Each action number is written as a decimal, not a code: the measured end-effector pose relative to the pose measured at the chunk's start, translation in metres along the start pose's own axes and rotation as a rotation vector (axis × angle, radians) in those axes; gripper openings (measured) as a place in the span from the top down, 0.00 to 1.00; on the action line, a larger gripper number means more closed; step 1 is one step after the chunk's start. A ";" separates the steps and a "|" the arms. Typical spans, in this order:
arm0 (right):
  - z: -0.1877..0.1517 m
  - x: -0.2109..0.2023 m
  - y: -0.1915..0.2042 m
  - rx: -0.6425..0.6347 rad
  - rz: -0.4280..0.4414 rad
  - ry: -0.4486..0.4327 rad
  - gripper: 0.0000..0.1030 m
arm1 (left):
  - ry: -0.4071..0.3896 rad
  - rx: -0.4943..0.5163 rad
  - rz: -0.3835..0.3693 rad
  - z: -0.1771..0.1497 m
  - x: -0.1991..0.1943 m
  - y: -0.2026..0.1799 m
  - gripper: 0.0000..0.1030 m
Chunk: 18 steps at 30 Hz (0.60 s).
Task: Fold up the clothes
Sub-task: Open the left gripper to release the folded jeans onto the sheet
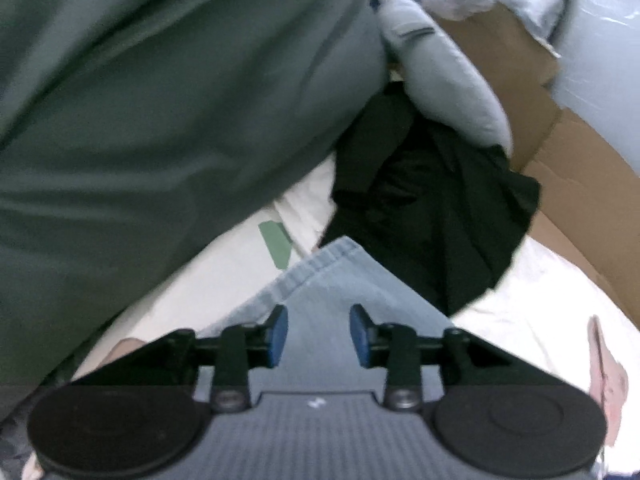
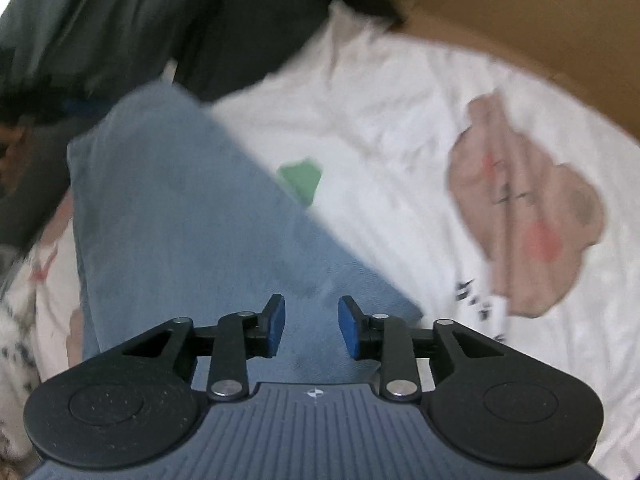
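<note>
A light-blue denim garment (image 1: 324,280) lies folded on a white sheet (image 1: 520,316), its hemmed corner pointing away from me. My left gripper (image 1: 319,334) hovers above that corner, open, with nothing between its blue pads. In the right wrist view the same denim (image 2: 192,216) stretches as a long strip up to the left. Over its near end my right gripper (image 2: 311,326) stands open and empty. A small green patch (image 2: 302,180) shows beside the denim's edge.
A large dark-green garment (image 1: 160,120) fills the left. A black garment (image 1: 432,208) and a grey-blue padded item (image 1: 444,76) lie beyond the denim. Brown cardboard (image 1: 584,216) borders the right. The sheet carries a pink cartoon print (image 2: 524,216).
</note>
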State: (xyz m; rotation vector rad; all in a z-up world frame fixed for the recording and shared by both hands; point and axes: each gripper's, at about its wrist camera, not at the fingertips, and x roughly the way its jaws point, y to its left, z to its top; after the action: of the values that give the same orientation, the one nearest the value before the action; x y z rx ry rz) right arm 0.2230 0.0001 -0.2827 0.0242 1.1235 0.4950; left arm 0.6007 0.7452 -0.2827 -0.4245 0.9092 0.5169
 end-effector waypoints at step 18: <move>-0.034 -0.099 0.021 0.058 -0.011 -0.130 0.49 | 0.013 -0.019 0.017 -0.043 -0.084 -0.002 0.34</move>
State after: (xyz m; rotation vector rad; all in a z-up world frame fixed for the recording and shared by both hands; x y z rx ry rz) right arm 0.1523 -0.0277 -0.2080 0.0992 1.0097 0.4446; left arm 0.5320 0.6998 -0.2365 -0.4382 0.9218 0.5390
